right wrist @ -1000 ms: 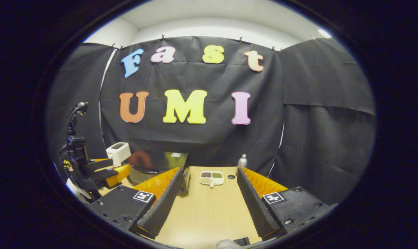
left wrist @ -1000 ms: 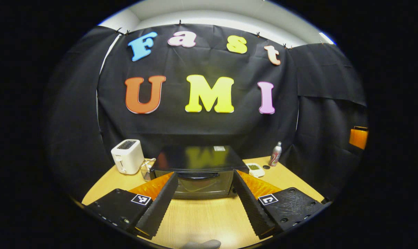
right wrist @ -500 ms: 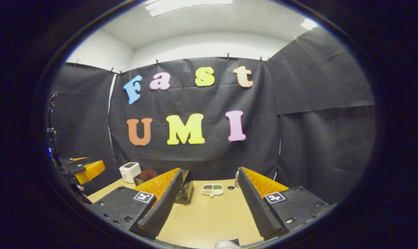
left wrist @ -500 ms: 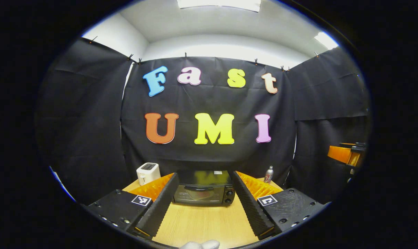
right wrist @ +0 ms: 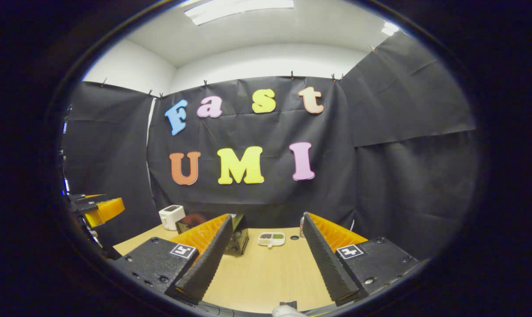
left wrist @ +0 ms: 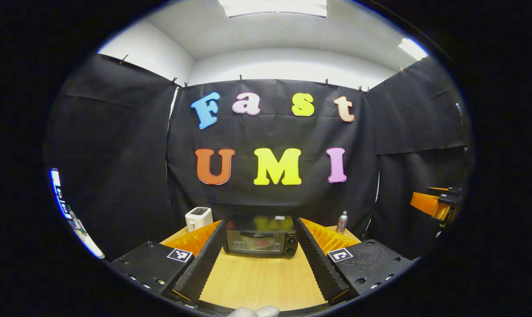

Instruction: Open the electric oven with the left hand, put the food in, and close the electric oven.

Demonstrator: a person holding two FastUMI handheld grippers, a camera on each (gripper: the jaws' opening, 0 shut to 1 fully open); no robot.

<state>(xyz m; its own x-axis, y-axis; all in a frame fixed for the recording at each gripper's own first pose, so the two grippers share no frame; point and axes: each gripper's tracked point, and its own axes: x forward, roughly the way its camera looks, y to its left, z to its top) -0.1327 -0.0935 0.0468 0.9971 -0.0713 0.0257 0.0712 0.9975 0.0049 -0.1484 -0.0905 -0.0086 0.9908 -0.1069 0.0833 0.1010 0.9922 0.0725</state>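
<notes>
- The electric oven (left wrist: 260,236) is seen standing on the wooden worktop (left wrist: 259,281) against the back cloth, its door shut, dead ahead between the fingers of the left claw (left wrist: 259,253).
- The left claw is held wide open with nothing in it, well short of the oven; bare worktop lies between its fingertips and the oven front.
- A white toaster (left wrist: 198,217) is placed just left of the oven, and a small bottle (left wrist: 342,222) right of it, near the worktop's far edge.
- In the right gripper view, the right claw (right wrist: 266,259) is likewise spread open and empty, with the oven (right wrist: 237,235) partly hidden behind its left finger.
- The food tray (right wrist: 271,238) rests on the worktop (right wrist: 266,275) just right of the oven, apart from it, with open wood in front of it.
- The other claw (right wrist: 99,210) is seen well left of the oven, raised above the worktop edge.
</notes>
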